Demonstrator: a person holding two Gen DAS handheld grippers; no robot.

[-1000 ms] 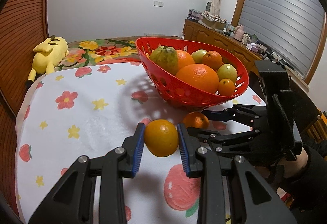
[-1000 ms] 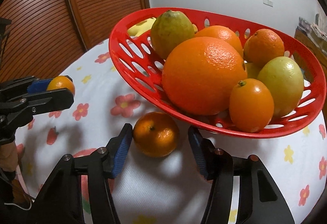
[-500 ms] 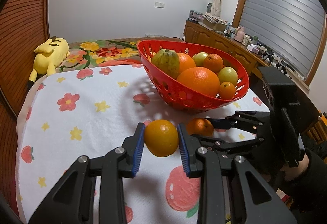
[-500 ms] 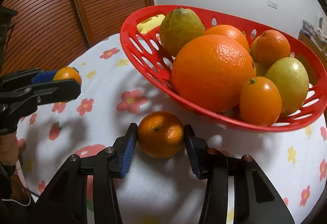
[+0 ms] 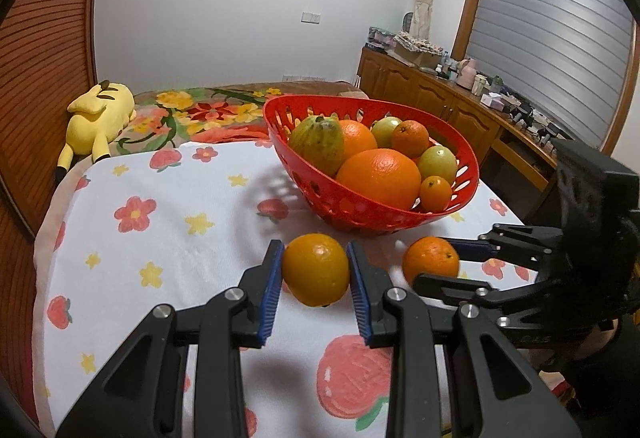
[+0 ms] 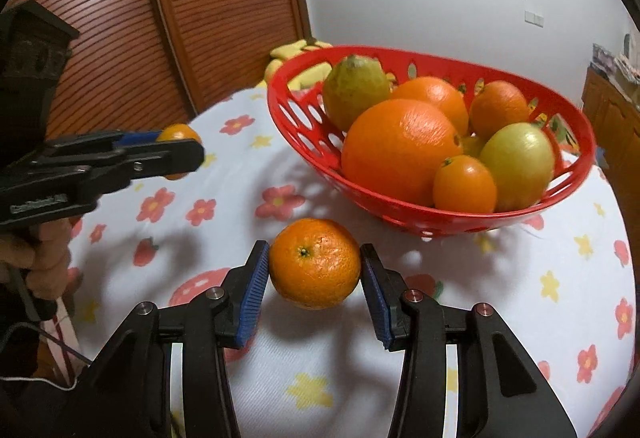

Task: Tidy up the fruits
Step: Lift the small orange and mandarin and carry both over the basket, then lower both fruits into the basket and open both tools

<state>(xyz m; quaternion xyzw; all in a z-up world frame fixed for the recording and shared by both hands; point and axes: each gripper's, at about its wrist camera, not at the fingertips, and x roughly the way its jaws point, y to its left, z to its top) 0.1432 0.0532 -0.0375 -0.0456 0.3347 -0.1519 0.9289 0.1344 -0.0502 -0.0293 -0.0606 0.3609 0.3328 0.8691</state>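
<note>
A bedroom with wood-slat doors and a low sideboard surrounds a table (image 5: pixel 168 238) under a white cloth printed with flowers and strawberries. Toward its far right sits a red basket (image 5: pixel 464 162) piled with oranges and green fruit. Just near of it are the two fruits in hand. The left hand-held gripper (image 5: pixel 315 272) clasps a smooth orange (image 5: pixel 316 270) across its widest part; the right hand-held gripper (image 6: pixel 315 271) clamps a pebbly tangerine (image 6: pixel 315 264) the same way, stem facing the camera. Both fruits look light and firm yet round and slightly slick, so a grip across the middle seems safest; hard squeezing could bruise them.
</note>
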